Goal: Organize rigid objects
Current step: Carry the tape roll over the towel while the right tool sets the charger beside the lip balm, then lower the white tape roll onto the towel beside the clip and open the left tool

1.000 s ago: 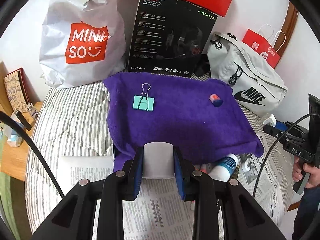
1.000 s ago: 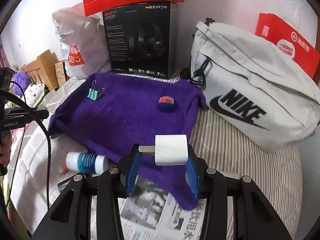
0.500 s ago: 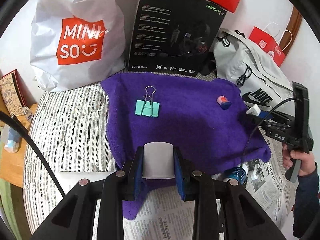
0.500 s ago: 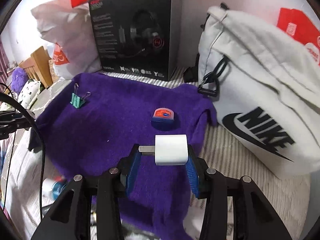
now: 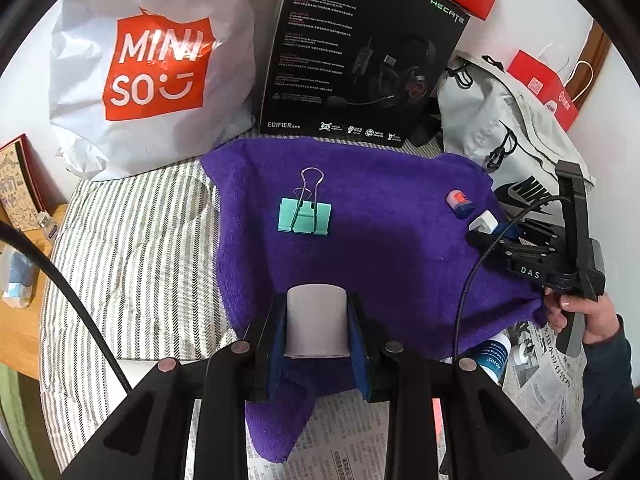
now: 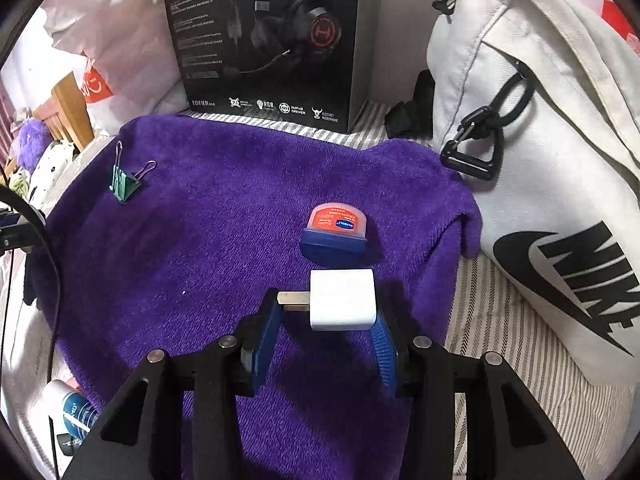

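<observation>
Left gripper (image 5: pixel 316 328) is clamped on a small white roll (image 5: pixel 317 322), held upright between the blue pads over the near edge of the purple towel (image 5: pixel 400 216). Right gripper (image 6: pixel 326 320) pinches a white charger plug (image 6: pixel 343 300) sideways, prongs pointing left, just above the towel. Right in front of the plug: a small blue-lidded jar (image 6: pixel 336 230) lying on the towel. Further out on the left side, a green binder clip (image 5: pixel 305 215), well apart from the jar. A tube (image 5: pixel 494 354) lies on newspaper (image 5: pixel 360 432) off the towel's near corner. At the back: black headset box (image 5: pixel 360 48), white shopping bag (image 5: pixel 152 68), grey sports bag (image 6: pixel 540 152).
</observation>
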A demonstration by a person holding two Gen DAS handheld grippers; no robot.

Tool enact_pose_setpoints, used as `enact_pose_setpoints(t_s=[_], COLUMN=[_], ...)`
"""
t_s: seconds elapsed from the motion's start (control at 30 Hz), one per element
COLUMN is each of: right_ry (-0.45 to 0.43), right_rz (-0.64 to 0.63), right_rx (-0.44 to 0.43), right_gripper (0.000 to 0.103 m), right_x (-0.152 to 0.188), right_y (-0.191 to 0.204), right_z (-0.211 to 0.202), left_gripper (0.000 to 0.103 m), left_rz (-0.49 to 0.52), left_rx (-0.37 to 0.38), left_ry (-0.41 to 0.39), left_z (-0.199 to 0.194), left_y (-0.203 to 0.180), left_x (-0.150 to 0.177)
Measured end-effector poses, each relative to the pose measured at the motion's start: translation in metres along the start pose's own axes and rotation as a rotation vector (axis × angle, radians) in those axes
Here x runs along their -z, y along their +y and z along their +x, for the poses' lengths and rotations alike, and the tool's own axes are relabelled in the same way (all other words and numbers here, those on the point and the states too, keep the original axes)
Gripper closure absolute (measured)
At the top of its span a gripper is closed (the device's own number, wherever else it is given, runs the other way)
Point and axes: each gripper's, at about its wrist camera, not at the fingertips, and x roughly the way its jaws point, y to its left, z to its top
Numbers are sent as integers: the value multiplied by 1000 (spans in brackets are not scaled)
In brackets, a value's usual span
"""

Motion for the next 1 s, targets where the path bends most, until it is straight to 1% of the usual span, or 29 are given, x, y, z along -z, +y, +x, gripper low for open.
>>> enact_pose_setpoints(t_s=[0.1,0.27,0.37,0.43,0.5,0.6,0.7,0.83,1.0], right_ry=[2,7,14,17,13,6,-7,-29,-37], right_rz=[-8,-14,-30,-46,-54,-50,-24,10,36], right_rx=[11,4,8,26,39,55,61,59,53], right_gripper=[59,59,54,48,47,47,47,45,45], right_x=[-2,-2,-3,0,2,6,11,21,32], right_y=[3,3,6,8,10,10,8,9,12], right_z=[3,3,1,-3,-10,-25,-42,-66,-88], left_gripper=[76,76,76,76,76,76,76,76,76], left_rz=[2,6,7,10,12,9,25,21,61], left_rx=[3,5,9,4,-10,-5,-44,-54,-103], left_ry=[5,14,19,21,29,32,32,41,43], left_z=[4,11,16,20,26,34,43,54,63], left_y=[0,-1,-1,-2,-2,-1,-2,-3,-10], left_x=[-1,-3,-6,-8,-10,-14,-19,-26,-31])
